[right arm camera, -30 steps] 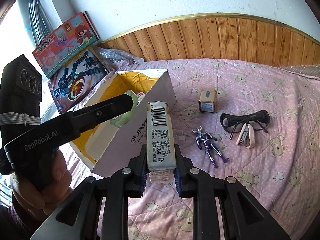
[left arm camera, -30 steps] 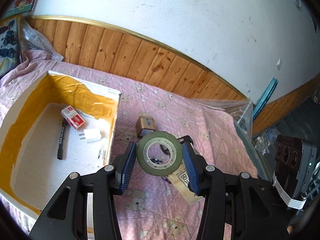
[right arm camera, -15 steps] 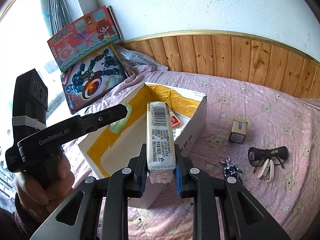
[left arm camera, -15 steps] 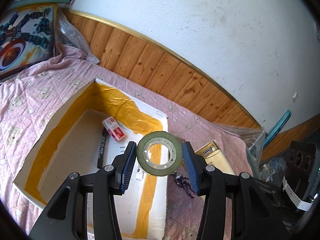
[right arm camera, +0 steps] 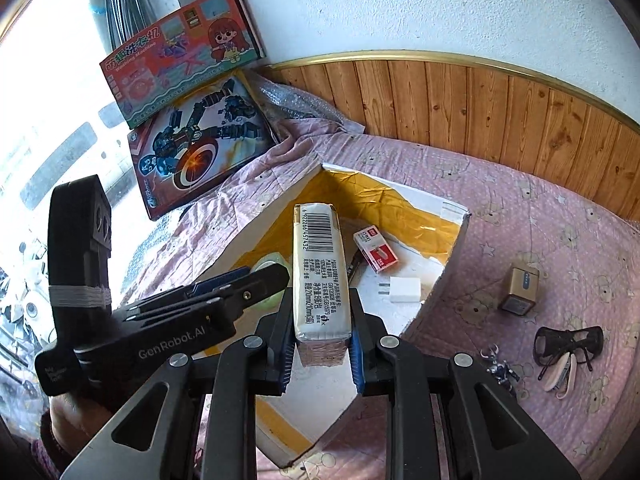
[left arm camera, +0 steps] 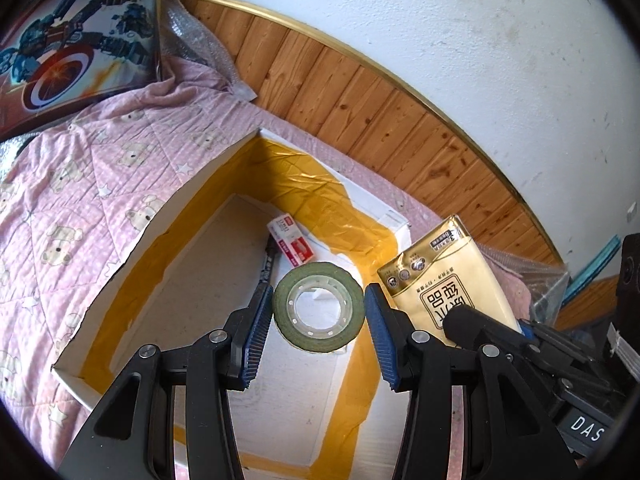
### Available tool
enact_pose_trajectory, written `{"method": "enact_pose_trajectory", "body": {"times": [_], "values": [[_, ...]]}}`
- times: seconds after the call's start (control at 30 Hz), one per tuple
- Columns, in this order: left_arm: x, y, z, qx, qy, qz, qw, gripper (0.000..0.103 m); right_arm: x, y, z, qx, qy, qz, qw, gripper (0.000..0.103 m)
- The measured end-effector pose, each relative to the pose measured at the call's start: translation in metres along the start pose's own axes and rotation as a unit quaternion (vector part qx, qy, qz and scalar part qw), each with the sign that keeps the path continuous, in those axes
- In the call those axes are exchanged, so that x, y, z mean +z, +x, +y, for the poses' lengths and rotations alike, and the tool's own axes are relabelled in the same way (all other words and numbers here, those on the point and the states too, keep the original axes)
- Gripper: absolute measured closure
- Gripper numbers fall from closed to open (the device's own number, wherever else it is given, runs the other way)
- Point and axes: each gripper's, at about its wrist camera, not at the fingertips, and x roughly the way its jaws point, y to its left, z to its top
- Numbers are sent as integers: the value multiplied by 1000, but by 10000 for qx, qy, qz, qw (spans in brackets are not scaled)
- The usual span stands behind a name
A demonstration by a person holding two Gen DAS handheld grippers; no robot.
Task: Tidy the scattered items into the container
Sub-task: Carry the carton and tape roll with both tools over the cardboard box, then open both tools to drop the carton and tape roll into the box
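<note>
My left gripper [left arm camera: 319, 314] is shut on a green tape roll [left arm camera: 320, 280] and holds it above the inside of the white cardboard box [left arm camera: 188, 196] with yellow tape along its walls. My right gripper [right arm camera: 322, 346] is shut on a long tissue pack [right arm camera: 320, 272], barcode side up, over the box's near right wall [right arm camera: 448, 276]. The same gold tissue pack [left arm camera: 444, 280] shows to the right in the left wrist view. In the box lie a red-and-white staple box [right arm camera: 376, 250], a white charger plug [right arm camera: 404, 289] and a black marker [left arm camera: 269, 264].
On the pink quilt right of the box lie a small brown carton [right arm camera: 520, 288], dark glasses [right arm camera: 568, 342], a small figurine [right arm camera: 500, 368] and a pink clip [right arm camera: 564, 372]. Two toy boxes [right arm camera: 200, 148] lean at the back left. Wood panelling [right arm camera: 480, 100] runs behind the bed.
Both grippers have swung left with their loads, from beside the box to over it. The tape roll now hangs above the box floor, and the two grippers are closer together.
</note>
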Motion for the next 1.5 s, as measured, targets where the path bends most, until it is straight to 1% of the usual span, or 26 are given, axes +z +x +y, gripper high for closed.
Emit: {"method": "enact_pose_trajectory", "body": {"times": [0.3, 0.43, 0.57, 0.63, 0.7, 0.87, 0.97, 1.1, 1.13, 1.2, 1.27, 1.3, 1.43, 1.5], "values": [[2, 6, 19, 216, -350, 82, 9991, 54, 33, 41, 16, 91, 63, 482, 9988, 79], [6, 6, 41, 261, -830, 133, 9961, 54, 49, 64, 16, 108, 203, 731, 9971, 79], [8, 7, 66, 181, -1423, 216, 9894, 54, 64, 91, 8, 129, 513, 976, 9938, 79], [7, 8, 73, 103, -1618, 272, 9864, 54, 70, 106, 1, 146, 727, 1113, 9910, 79], [7, 11, 75, -7, -1695, 335, 9850, 54, 74, 124, -5, 158, 948, 1257, 9874, 79], [8, 15, 73, -187, -1724, 430, 9839, 54, 80, 167, -19, 42, 1316, 1510, 9797, 79], [11, 12, 75, -260, -1740, 420, 9835, 54, 85, 188, -22, -87, 1310, 1621, 9780, 79], [21, 17, 79, -332, -1654, 445, 9847, 54, 92, 210, -19, -244, 1063, 1735, 9788, 79], [23, 19, 80, -297, -1623, 442, 9853, 54, 93, 215, -17, -294, 967, 1741, 9795, 79], [28, 22, 81, -113, -1537, 393, 9873, 54, 95, 223, -14, -386, 800, 1754, 9805, 79], [33, 26, 79, -92, -1424, 419, 9889, 54, 95, 229, -12, -426, 715, 1758, 9809, 79], [34, 29, 77, -92, -1355, 446, 9897, 54, 95, 232, -12, -431, 701, 1759, 9810, 79], [36, 36, 72, 160, -1189, 463, 9917, 53, 96, 241, -14, -416, 705, 1758, 9810, 78], [37, 37, 72, 257, -1133, 455, 9922, 53, 95, 245, -15, -385, 706, 1767, 9810, 76]]}}
